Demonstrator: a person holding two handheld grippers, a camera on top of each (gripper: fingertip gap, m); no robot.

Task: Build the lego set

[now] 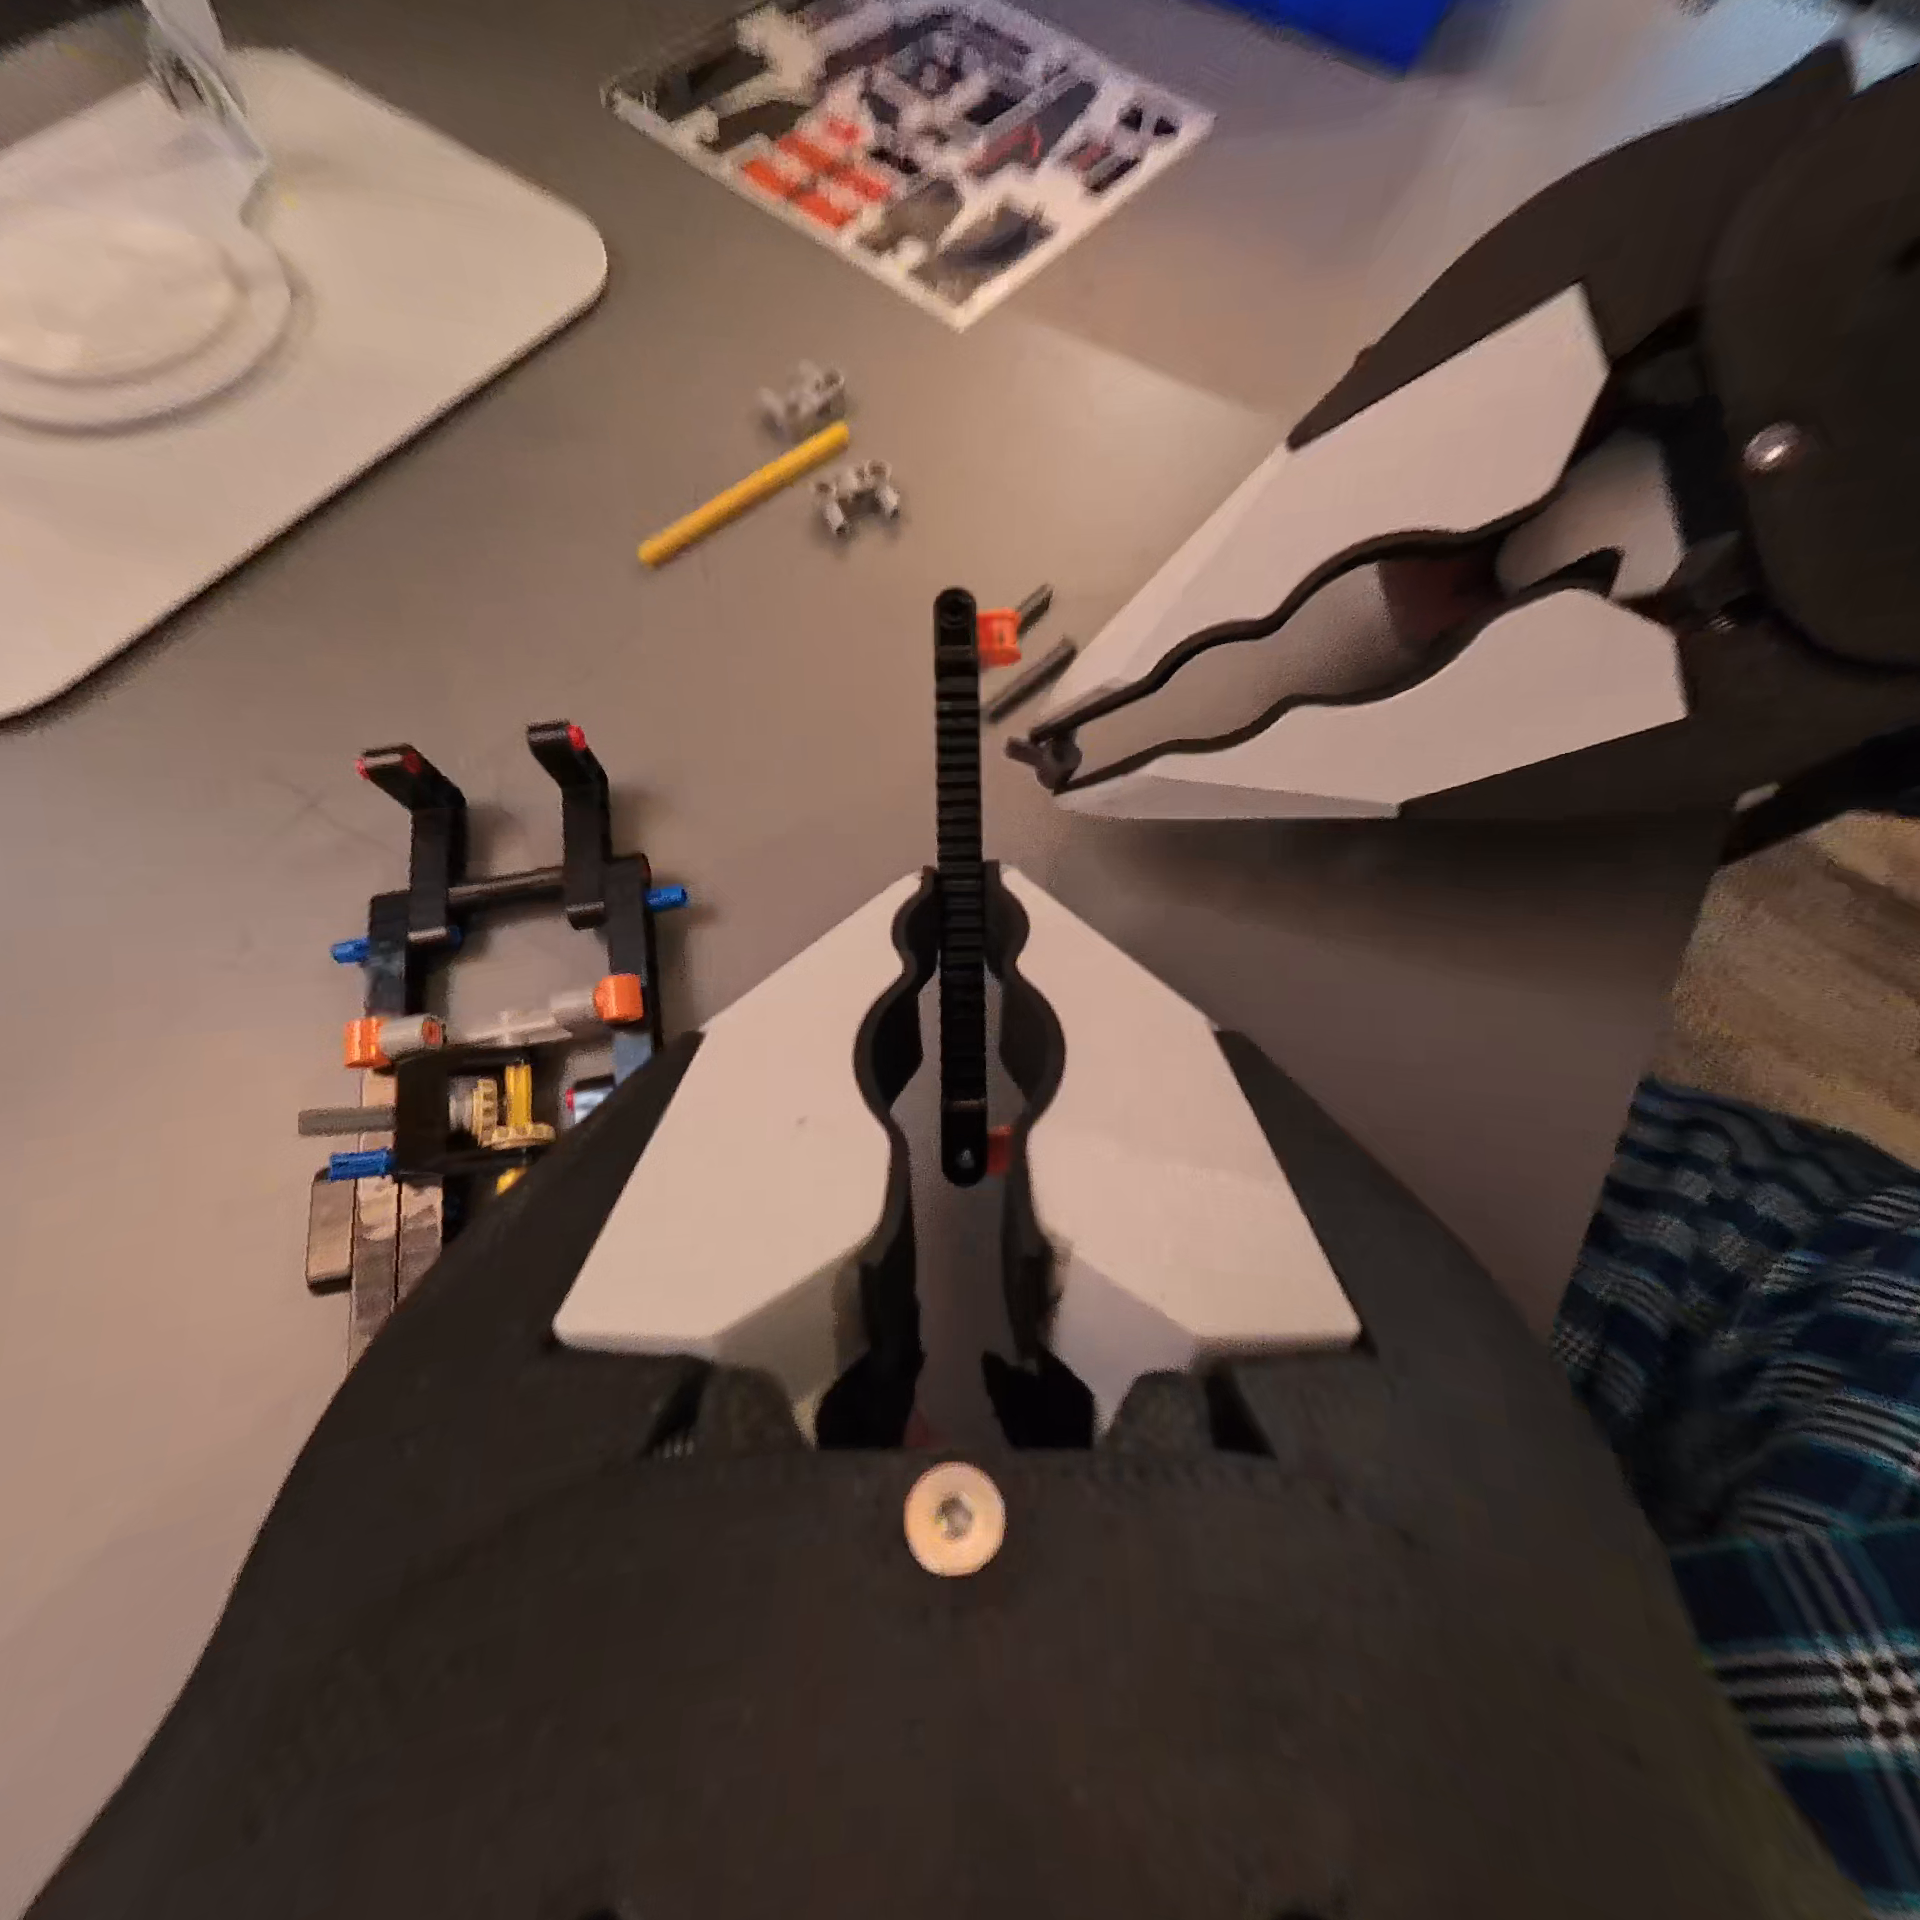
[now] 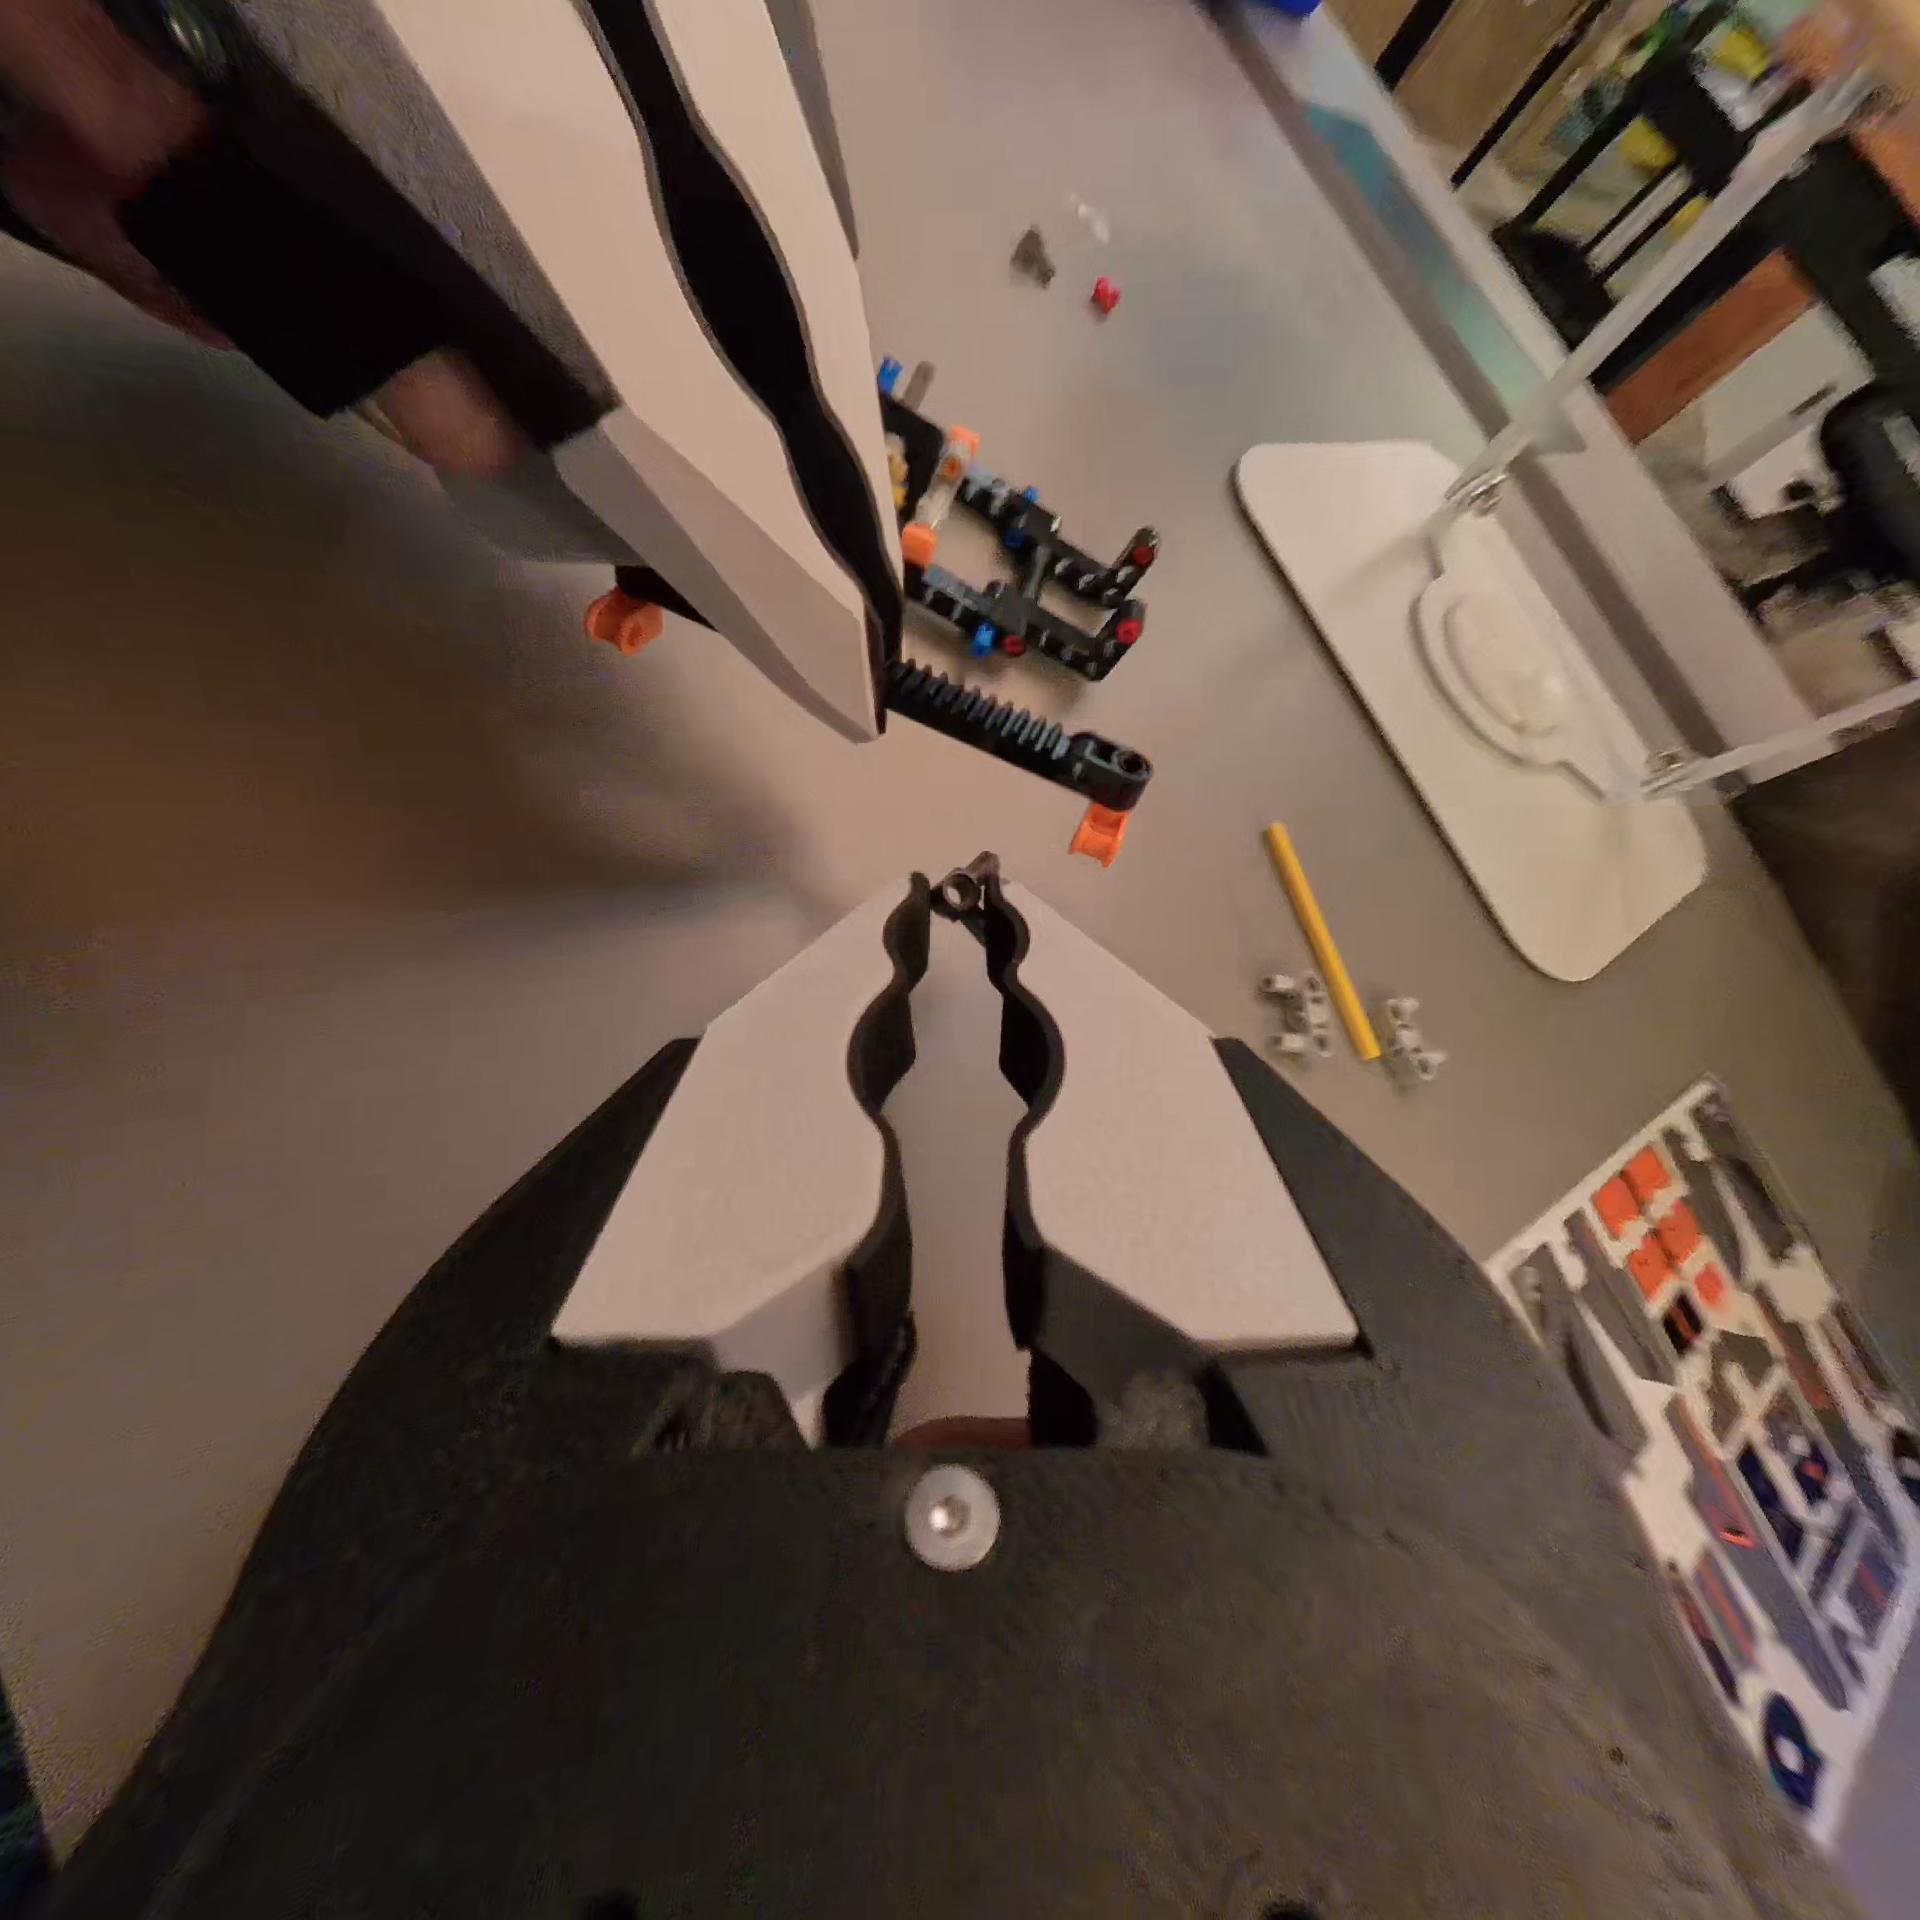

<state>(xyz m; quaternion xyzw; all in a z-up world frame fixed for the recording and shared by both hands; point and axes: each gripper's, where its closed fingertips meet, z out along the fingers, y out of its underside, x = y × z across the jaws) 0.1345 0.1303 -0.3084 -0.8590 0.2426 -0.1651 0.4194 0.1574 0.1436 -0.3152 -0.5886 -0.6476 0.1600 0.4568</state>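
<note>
My left gripper (image 1: 958, 883) is shut on a black toothed rack (image 1: 958, 769) with an orange piece (image 1: 1000, 636) at its far end, held above the grey table. The rack (image 2: 1023, 732) and the left gripper (image 2: 878, 665) also show in the right wrist view. My right gripper (image 2: 961, 888) is shut on a small black pin (image 2: 964, 885), just short of the rack's free end. In the left wrist view the right gripper (image 1: 1049, 753) sits to the right of the rack with the pin (image 1: 1034, 750) at its tip. The part-built black frame (image 1: 499, 997) lies on the table at left.
A yellow axle (image 1: 743, 494) and two small grey connectors (image 1: 857, 497) lie farther off. A sticker sheet (image 1: 914, 145) is at the back, a white base plate (image 1: 260, 343) with a clear stand at the left. Two dark pins (image 1: 1029, 681) lie near the rack. A checked cloth (image 1: 1766, 1403) is at right. Less than 4 cm separates the two grippers' tips.
</note>
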